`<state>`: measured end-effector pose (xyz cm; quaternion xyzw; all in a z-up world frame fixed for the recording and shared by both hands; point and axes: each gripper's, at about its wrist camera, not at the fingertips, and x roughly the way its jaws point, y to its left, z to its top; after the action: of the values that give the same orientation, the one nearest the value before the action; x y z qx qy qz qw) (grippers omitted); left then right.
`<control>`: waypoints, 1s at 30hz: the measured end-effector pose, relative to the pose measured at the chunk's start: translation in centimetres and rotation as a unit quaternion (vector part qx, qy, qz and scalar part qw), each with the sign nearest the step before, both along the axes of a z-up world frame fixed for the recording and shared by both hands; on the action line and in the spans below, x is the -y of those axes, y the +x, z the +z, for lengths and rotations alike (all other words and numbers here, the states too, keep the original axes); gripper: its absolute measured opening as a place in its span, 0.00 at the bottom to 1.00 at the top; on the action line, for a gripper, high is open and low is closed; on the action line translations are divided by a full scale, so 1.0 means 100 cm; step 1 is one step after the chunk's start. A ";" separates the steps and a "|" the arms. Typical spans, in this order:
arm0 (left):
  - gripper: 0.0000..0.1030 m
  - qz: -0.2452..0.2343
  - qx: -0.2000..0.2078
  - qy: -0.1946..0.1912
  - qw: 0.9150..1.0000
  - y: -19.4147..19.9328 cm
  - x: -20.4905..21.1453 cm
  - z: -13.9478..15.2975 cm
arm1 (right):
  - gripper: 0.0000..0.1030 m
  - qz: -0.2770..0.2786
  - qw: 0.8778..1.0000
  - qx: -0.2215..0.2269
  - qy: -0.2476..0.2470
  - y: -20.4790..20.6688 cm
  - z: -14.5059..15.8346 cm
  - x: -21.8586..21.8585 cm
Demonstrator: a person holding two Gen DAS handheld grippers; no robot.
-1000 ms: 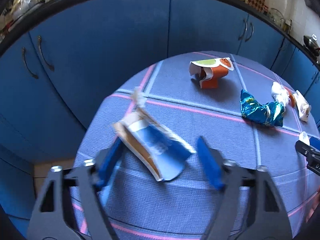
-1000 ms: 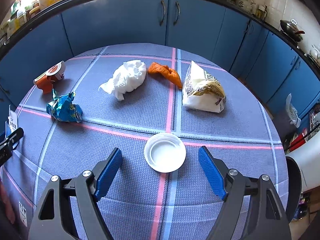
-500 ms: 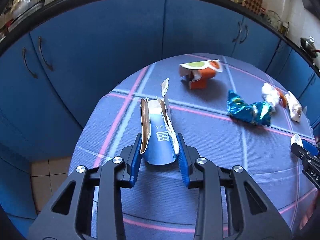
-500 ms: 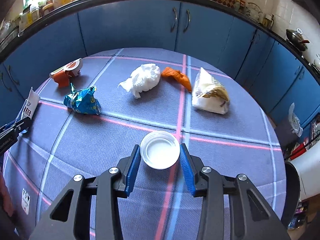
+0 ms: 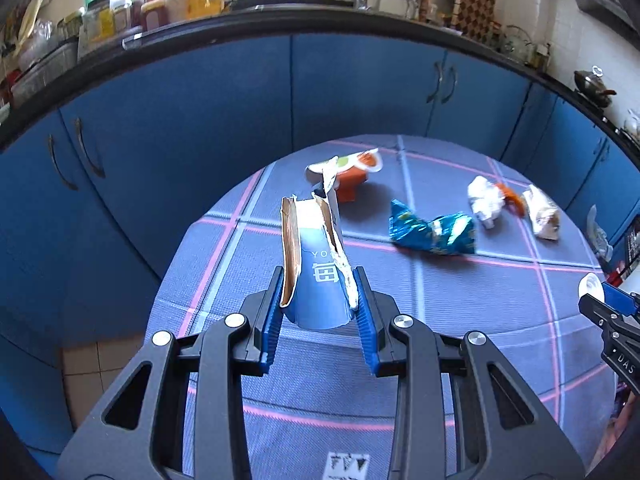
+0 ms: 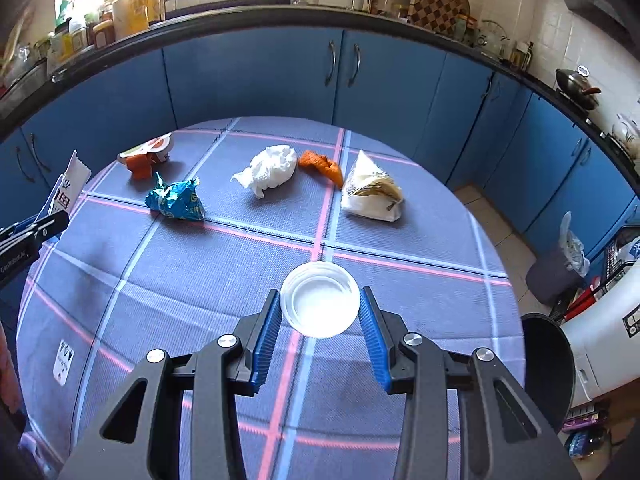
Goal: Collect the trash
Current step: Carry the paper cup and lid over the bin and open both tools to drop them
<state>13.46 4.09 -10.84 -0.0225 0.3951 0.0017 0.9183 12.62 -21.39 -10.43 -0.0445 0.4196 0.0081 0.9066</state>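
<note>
The torn blue paper cup (image 5: 316, 280) was clamped between the blue pads of the left hand-held gripper (image 5: 318, 308), standing roughly upright with its ripped brown-edged wall pointing up; it appeared lifted clear of the table (image 5: 500, 304), though contact could not be ruled out from this view. The white plastic lid (image 6: 320, 300) sat open side up between the pads of the right hand-held gripper (image 6: 320, 320), both pads touching its rim, so that gripper was closed on the lid. The lid was near the table's front edge, over a pink stripe of the checked cloth. Remaining trash lay on the table further back: crumpled blue foil wrapper (image 6: 176, 202), orange cup with peeled foil top (image 6: 146, 156) behind it on the left, white crumpled tissue (image 6: 270, 170) at centre, orange peel-like scrap (image 6: 322, 164) just beside the tissue, and white paper bag (image 6: 372, 194) to the right. In the right wrist view the left gripper and its cup showed at the left edge. Blue cabinets (image 6: 248, 80) ran behind the table under a dark counter crowded with bottles. A black bin (image 6: 548, 360) stood right of the table, close to its edge.
</note>
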 end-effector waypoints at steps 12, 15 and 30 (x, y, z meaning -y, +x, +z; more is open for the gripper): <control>0.33 -0.088 0.027 0.013 0.996 -0.026 0.066 0.043 | 0.38 -0.016 0.999 0.026 -0.014 -0.051 0.024 0.039; 0.33 -0.110 0.025 0.008 0.994 -0.029 0.091 0.050 | 0.38 -0.033 0.999 0.030 -0.011 -0.065 0.026 0.057; 0.33 -0.229 0.012 0.016 0.973 -0.047 0.232 0.058 | 0.38 -0.121 0.992 0.038 0.001 -0.094 0.030 0.152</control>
<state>8.76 -19.13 -5.06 0.0836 0.3790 -0.2030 0.8990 3.21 -36.60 -7.39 0.0077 0.3871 -0.1027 0.9163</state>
